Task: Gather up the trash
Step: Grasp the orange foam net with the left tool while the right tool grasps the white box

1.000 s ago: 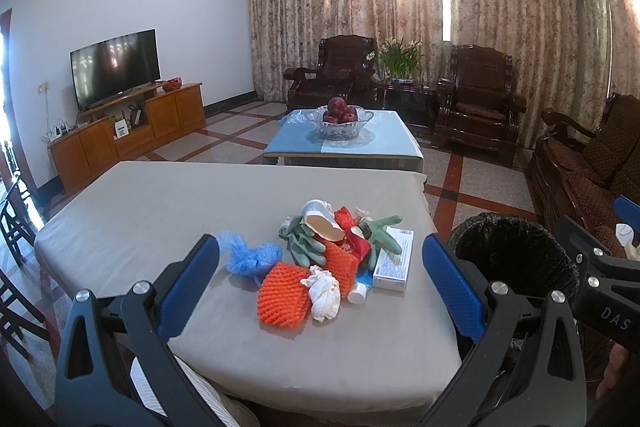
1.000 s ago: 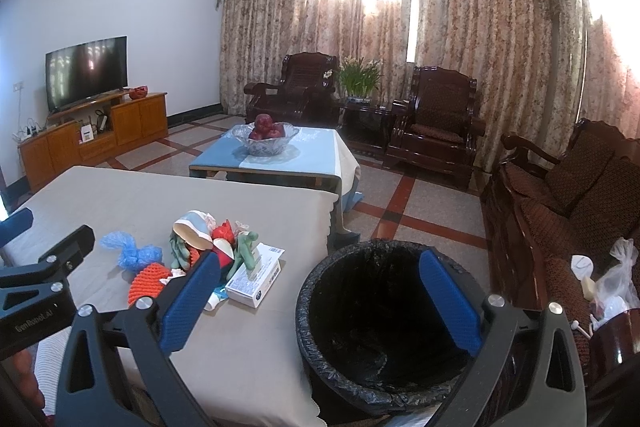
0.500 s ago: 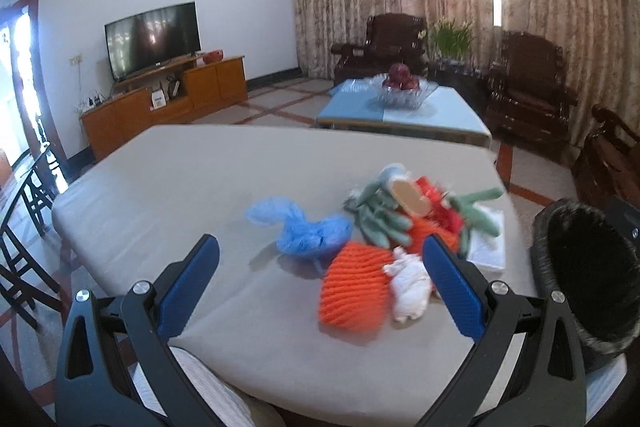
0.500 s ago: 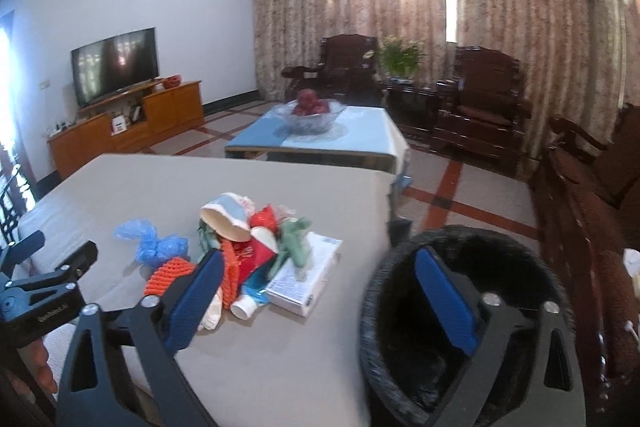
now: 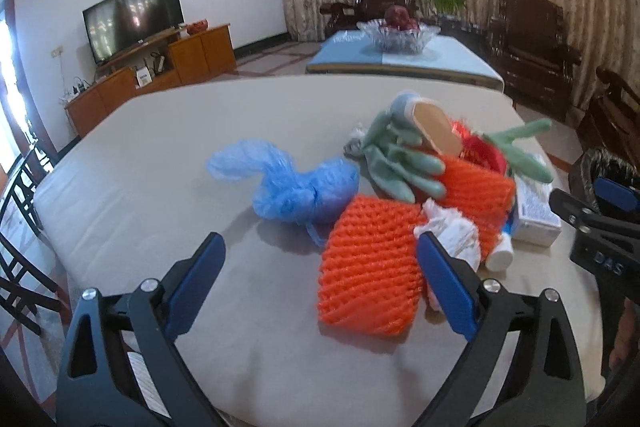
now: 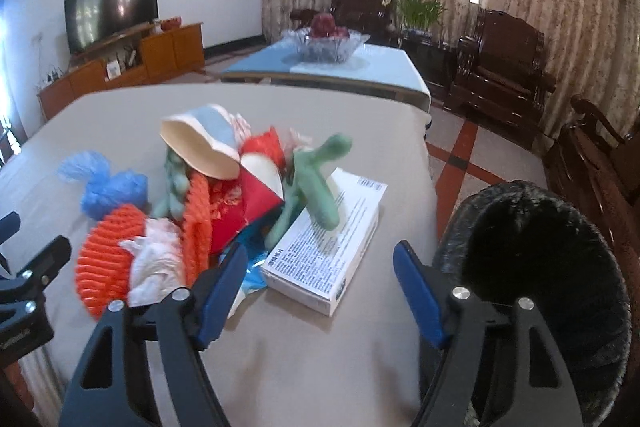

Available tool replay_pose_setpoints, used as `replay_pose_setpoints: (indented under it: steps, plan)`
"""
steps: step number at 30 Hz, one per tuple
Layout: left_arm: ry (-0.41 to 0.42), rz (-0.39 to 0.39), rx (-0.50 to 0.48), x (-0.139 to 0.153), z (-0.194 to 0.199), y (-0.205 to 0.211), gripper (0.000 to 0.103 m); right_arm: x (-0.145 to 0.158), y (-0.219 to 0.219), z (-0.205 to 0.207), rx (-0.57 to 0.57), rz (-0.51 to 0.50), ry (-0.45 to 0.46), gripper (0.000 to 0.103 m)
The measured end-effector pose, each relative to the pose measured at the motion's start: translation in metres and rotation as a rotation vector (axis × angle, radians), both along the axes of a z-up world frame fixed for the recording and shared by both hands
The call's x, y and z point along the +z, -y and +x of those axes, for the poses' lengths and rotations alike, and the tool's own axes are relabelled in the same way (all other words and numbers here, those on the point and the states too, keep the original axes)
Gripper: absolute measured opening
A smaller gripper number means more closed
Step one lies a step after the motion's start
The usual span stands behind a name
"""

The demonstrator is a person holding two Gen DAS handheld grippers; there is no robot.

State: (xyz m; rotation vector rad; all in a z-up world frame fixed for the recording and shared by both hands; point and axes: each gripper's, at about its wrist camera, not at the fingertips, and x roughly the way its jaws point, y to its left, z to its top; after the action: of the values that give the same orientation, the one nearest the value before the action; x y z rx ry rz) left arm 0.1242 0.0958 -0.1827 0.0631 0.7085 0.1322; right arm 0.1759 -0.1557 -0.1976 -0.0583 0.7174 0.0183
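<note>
- Beige cloth covers the table (image 5: 160, 163); the trash pile sits toward its right edge, near the right front corner.
- Left gripper (image 5: 320, 279): jaws spread wide, nothing between the blue pads. It hangs over the front part of the table, low.
- Orange foam net (image 5: 372, 267) lies just ahead of the left gripper, partly in the gap, closer to its right finger; that finger overlaps the net's right edge in view.
- Crumpled white tissue (image 5: 452, 231) sits touching the net's right side, directly beyond the right fingertip of the left gripper.
- Blue plastic bag (image 5: 296, 187), knotted, lies ahead of the left gripper, left of the pile, touching the net's far corner.
- Green rubber gloves (image 5: 404, 163) drape over the pile's middle; a paper cup (image 6: 208, 143) lies tilted on top, mouth toward the front edge.
- Right gripper (image 6: 320, 287): jaws also spread, empty, hovering over the table's right front corner.
- White printed box (image 6: 332, 247) lies flat just ahead of the right gripper, in line with the gap; one glove finger rests on it.
- Red carton (image 6: 244, 207) leans against the box's left side.
- Black-lined bin (image 6: 536, 267) stands off the table's right edge, beyond the right gripper's right finger.
</note>
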Motion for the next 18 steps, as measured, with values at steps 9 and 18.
replay_pose_setpoints:
  steps: [9, 18]
  plan:
    - [-0.059, -0.043, -0.006, -0.021, 0.016, -0.001, 0.082, -0.032, -0.005, 0.030, 0.009, -0.024, -0.090, 0.074]
    - [-0.095, -0.077, -0.032, -0.032, 0.024, 0.005, 0.082, -0.038, 0.012, 0.011, 0.040, -0.083, -0.165, 0.059]
